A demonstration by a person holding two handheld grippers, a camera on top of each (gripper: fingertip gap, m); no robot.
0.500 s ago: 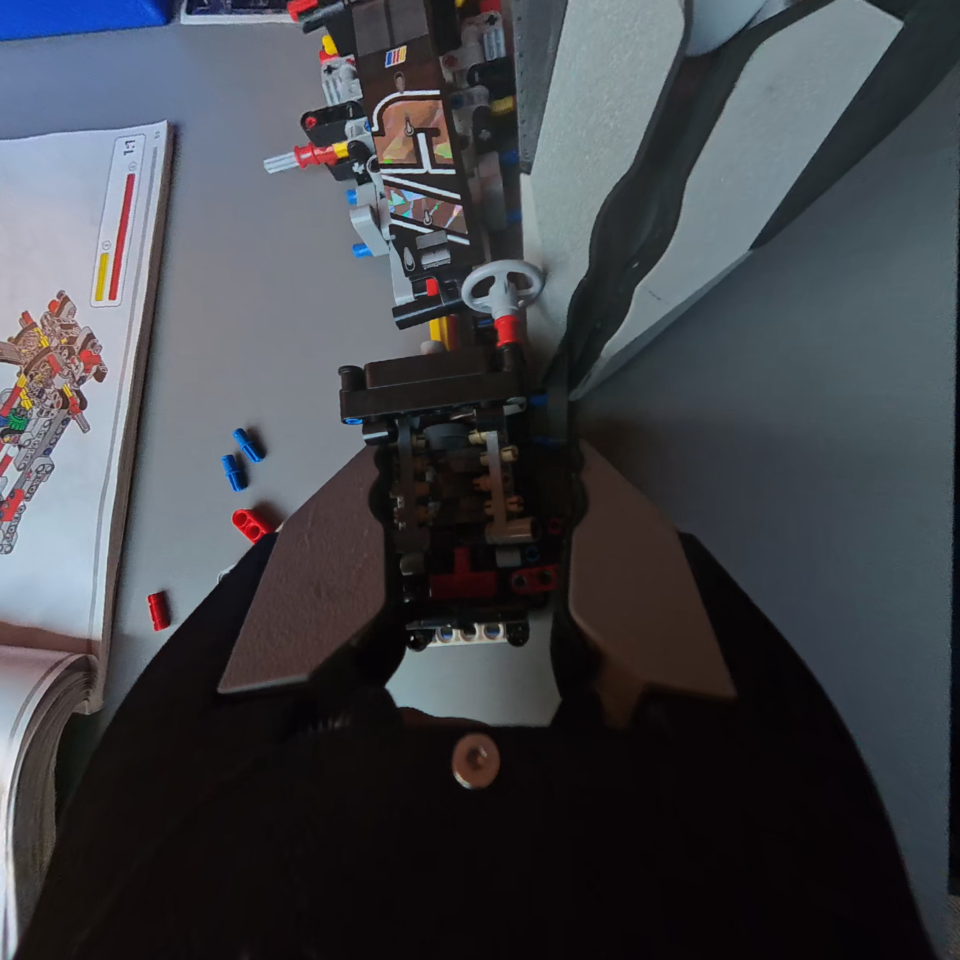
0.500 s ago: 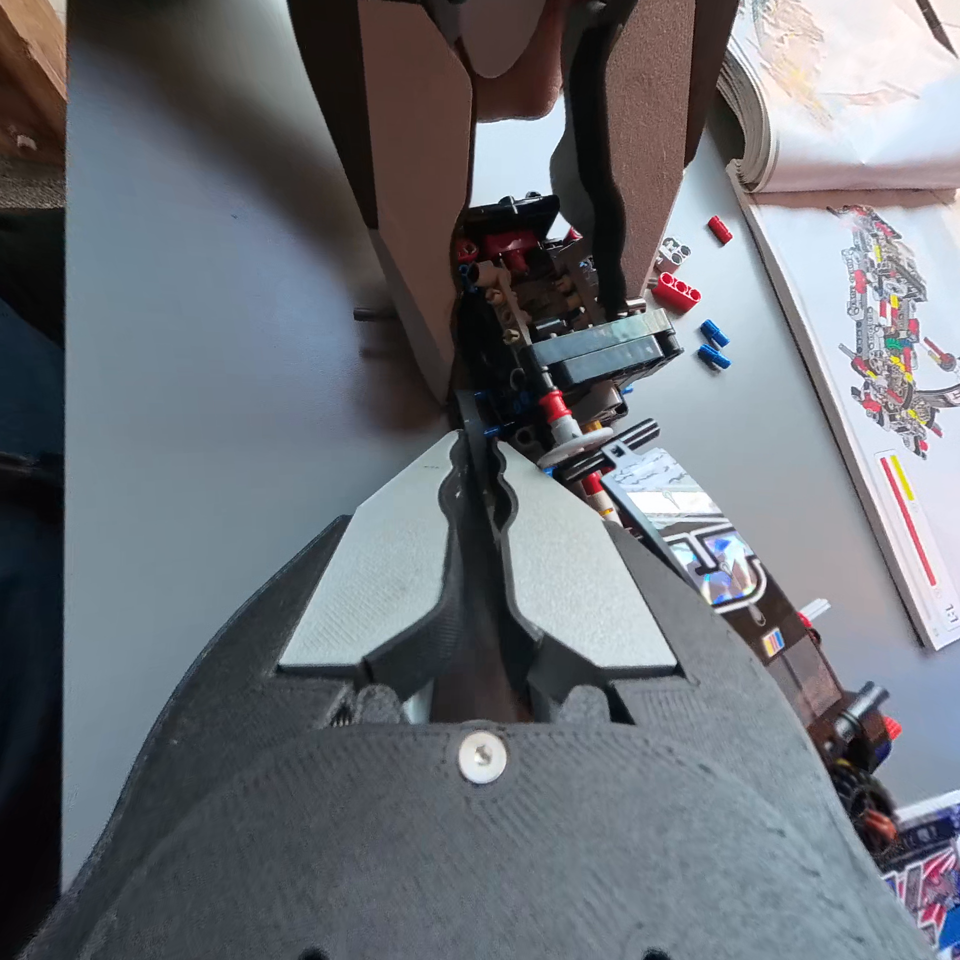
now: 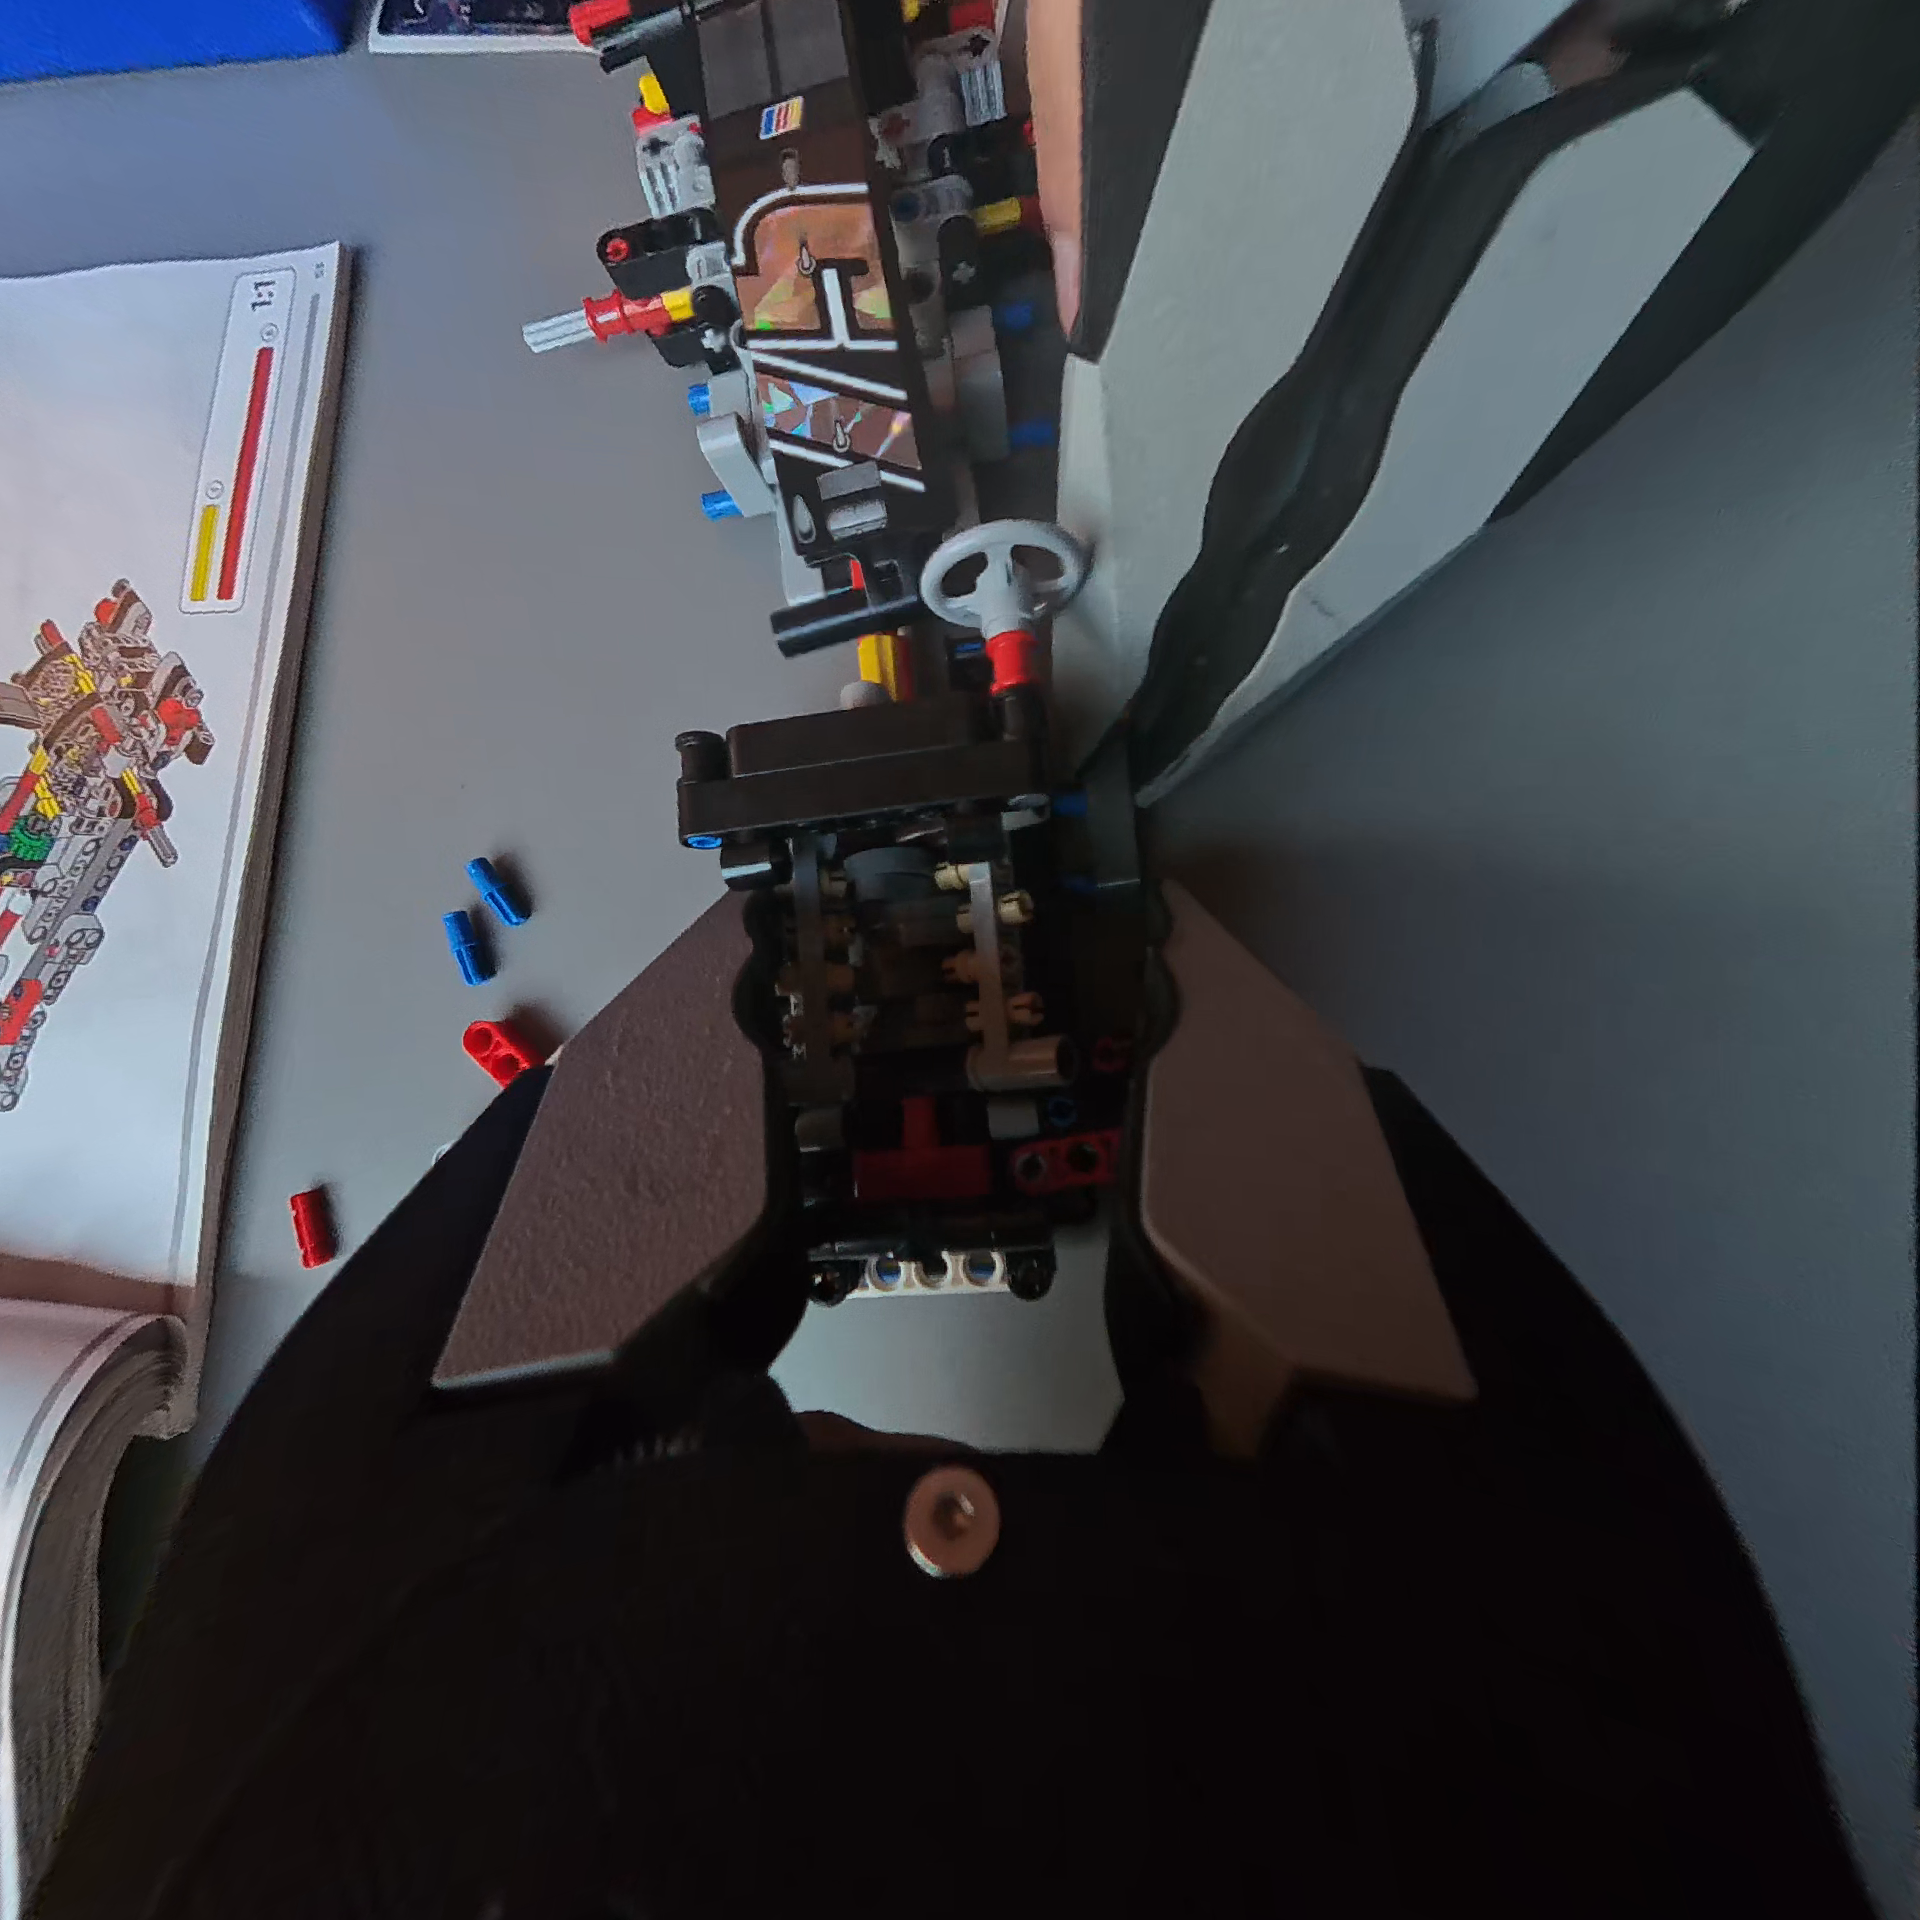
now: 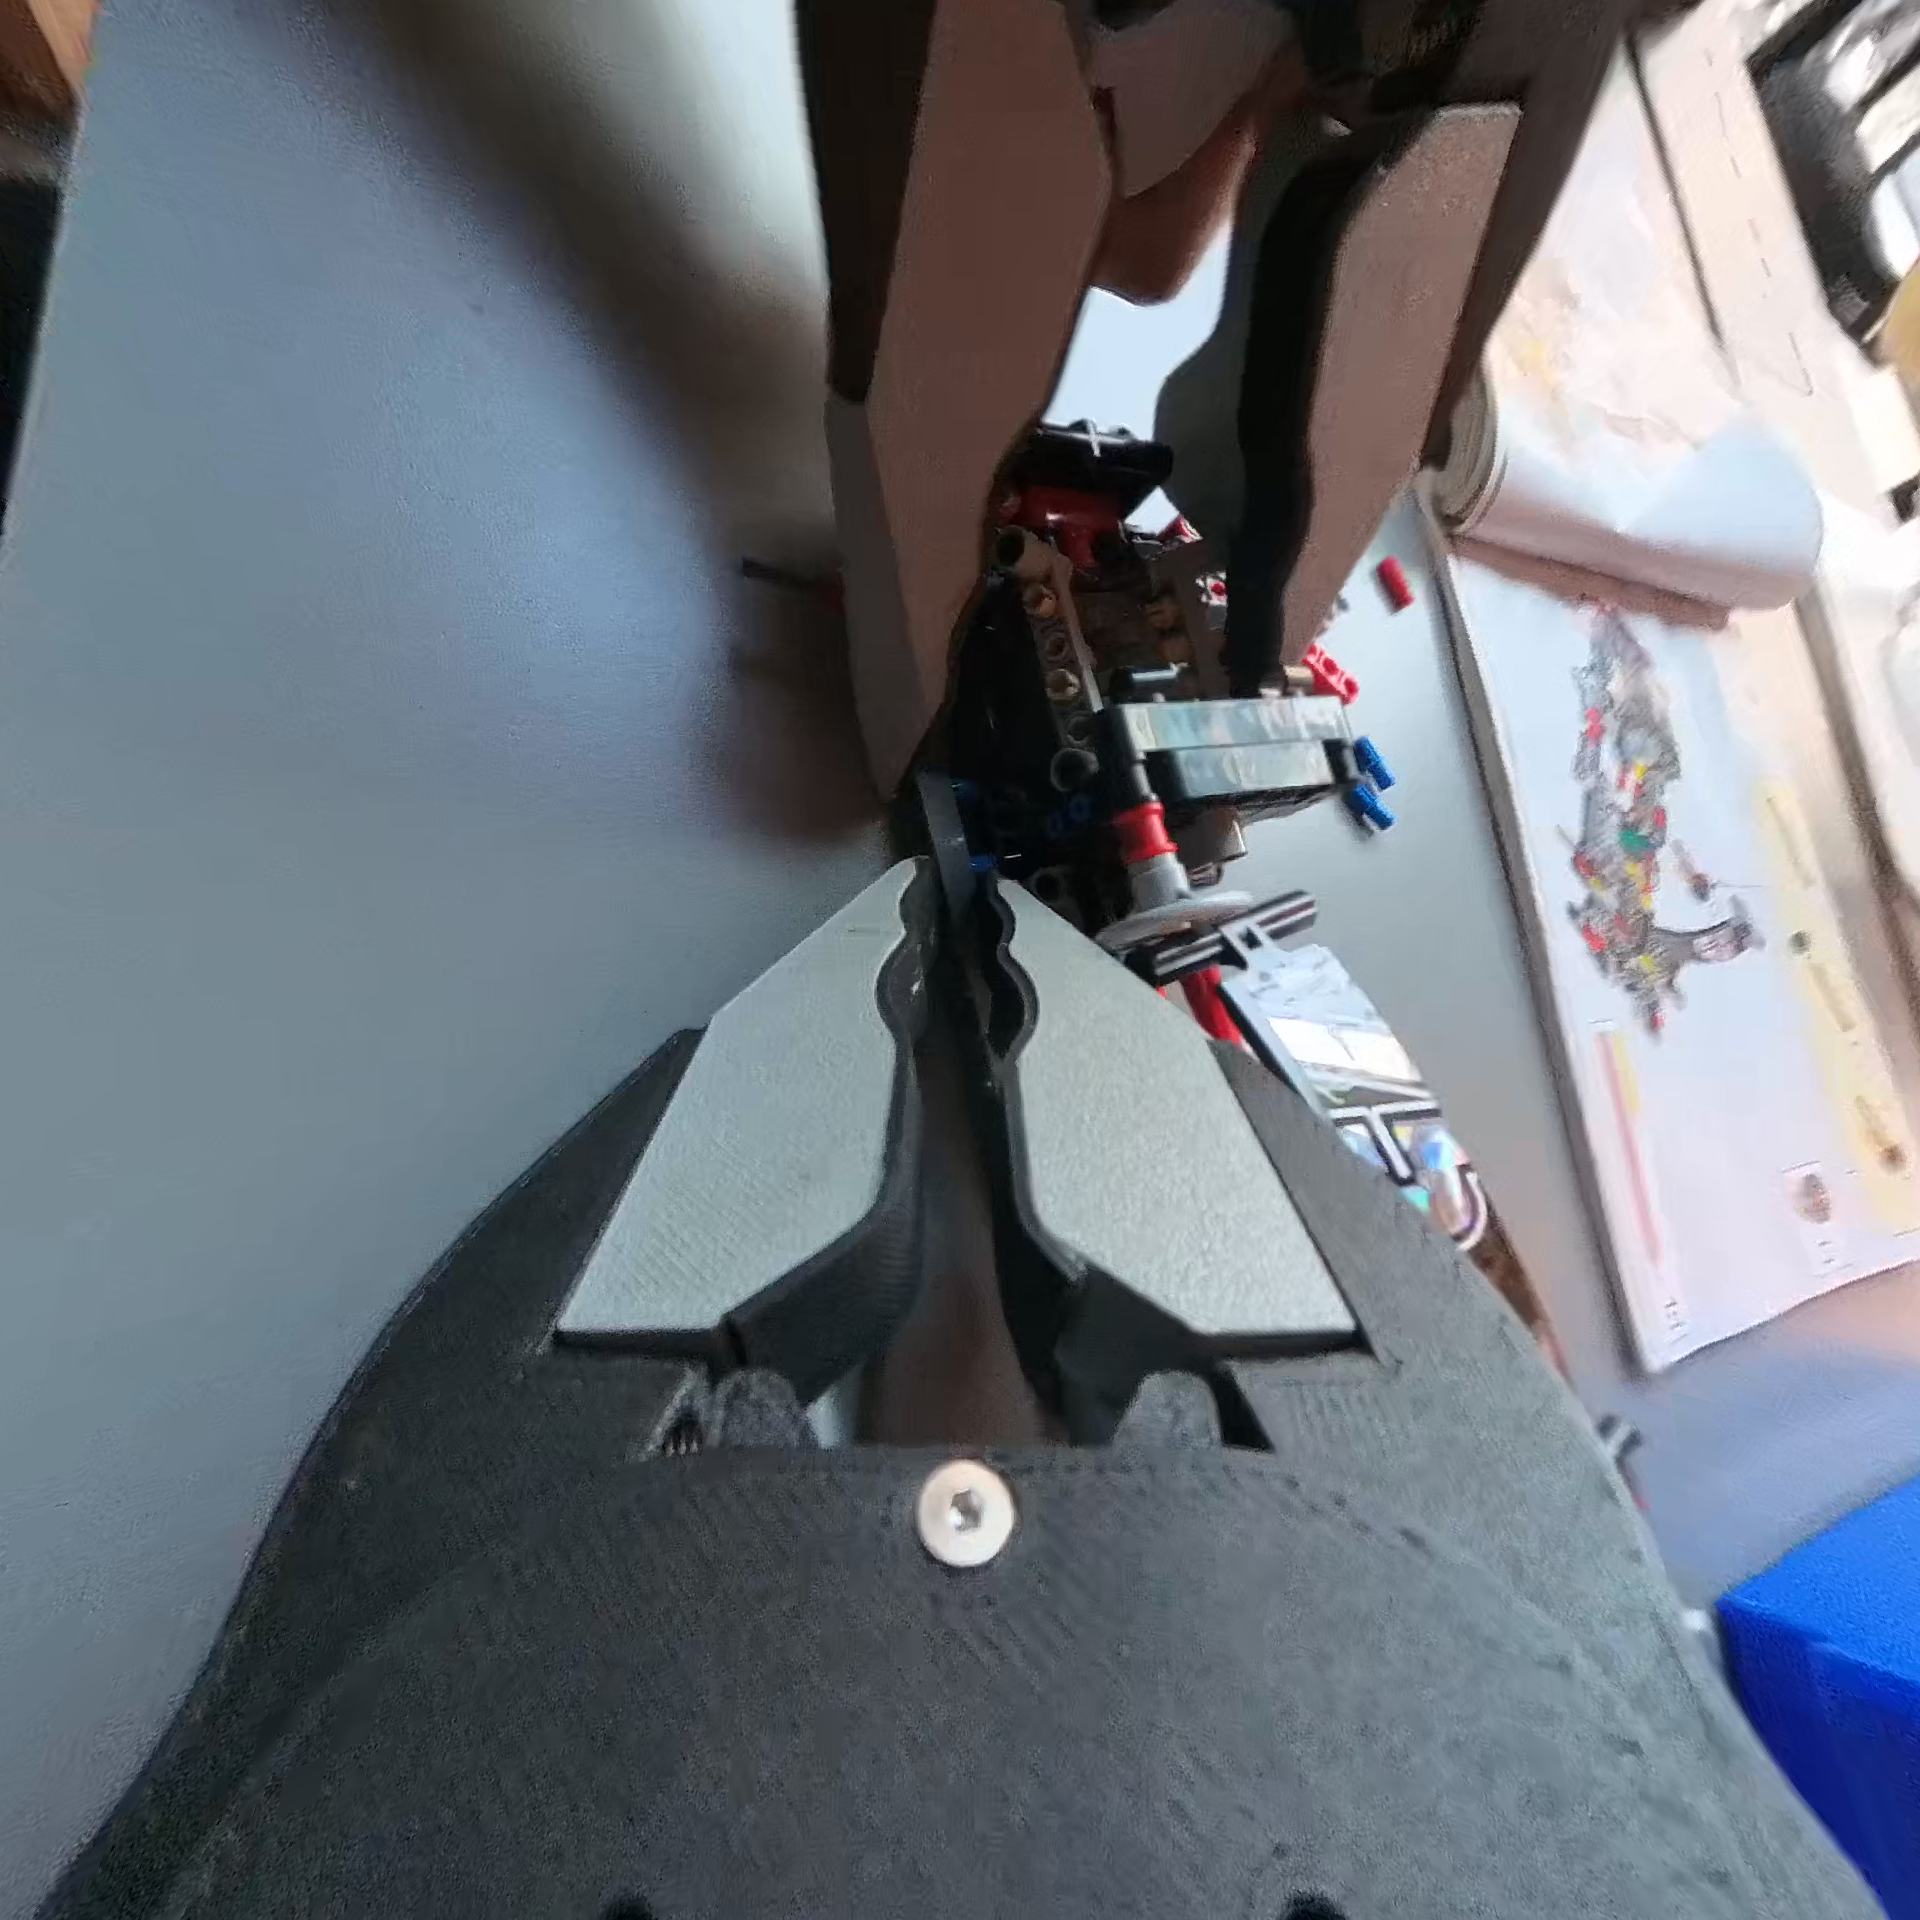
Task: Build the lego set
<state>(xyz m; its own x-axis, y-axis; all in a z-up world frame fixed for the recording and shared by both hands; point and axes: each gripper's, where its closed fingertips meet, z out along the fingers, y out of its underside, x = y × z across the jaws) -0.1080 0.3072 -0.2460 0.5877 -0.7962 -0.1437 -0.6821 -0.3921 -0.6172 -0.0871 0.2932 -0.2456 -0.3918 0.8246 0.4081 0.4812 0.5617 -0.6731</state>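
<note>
- Far left: an open instruction booklet (image 3: 156, 727) lies on the grey table (image 3: 468, 571); beside it sit loose blue pins (image 3: 480, 920) and red connectors (image 3: 499, 1044).
- Centre: my left gripper (image 3: 951, 1029) stands wide, both pads pressed on the flanks of the brick-built vehicle model (image 3: 914, 987), which lies along the table.
- Right: my right gripper (image 4: 961, 935) is nearly closed, pinching a thin black beam (image 4: 951, 831) with blue pegs against the model's side, just beside the grey steering wheel (image 3: 1003, 571).
</note>
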